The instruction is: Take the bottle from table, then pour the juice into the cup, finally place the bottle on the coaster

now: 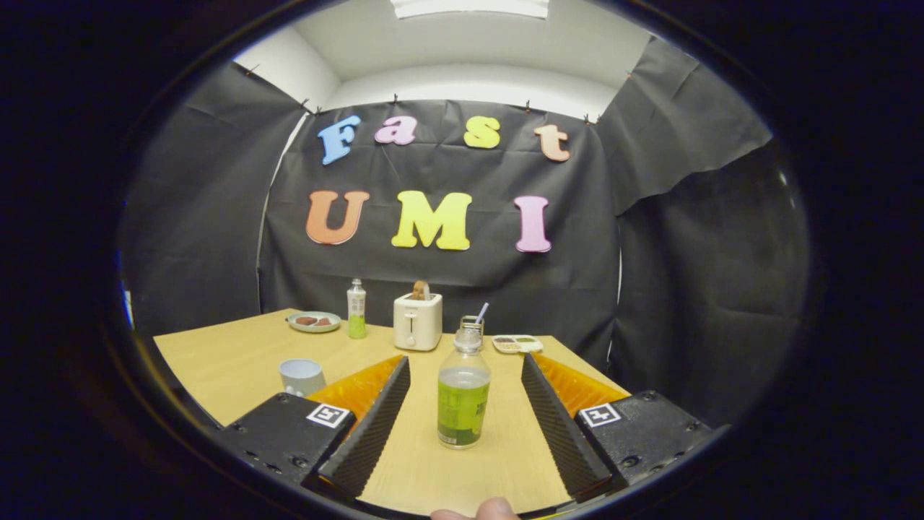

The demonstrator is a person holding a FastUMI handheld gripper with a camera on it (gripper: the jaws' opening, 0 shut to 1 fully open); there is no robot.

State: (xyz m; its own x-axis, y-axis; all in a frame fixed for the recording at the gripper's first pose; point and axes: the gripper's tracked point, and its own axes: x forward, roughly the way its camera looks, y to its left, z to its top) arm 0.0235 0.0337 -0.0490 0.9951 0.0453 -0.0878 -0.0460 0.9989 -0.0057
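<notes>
Gripper (pixel 465 375) fingers (pixel 372 426) wide apart, level, a fingertip (pixel 480 510) beneath.

bottle (pixel 463 390) upright between spread gripper (pixel 465 375) fingers, untouched, cup (pixel 302 376) beside

Wooden table (pixel 231 361) carries bottle (pixel 463 393), cup (pixel 302 375), toaster (pixel 417 321), plate (pixel 313 322).

Booth interior, as recorded. Table (pixel 238 354): light wood top, ran forward under the jaws to the back wall. Back wall (pixel 447 289): black cloth, creased, clipped along its upper edge, hung straight ahead beyond the jaws. Side cloths: one black panel (pixel 195 202) to the left of the jaws, one (pixel 707 238) to the right, the right one sagging in folds at its top. Ceiling (pixel 469 50): white, showed above the cloth. Ceiling light (pixel 469 7): one bright panel, lit, overhead.
</notes>
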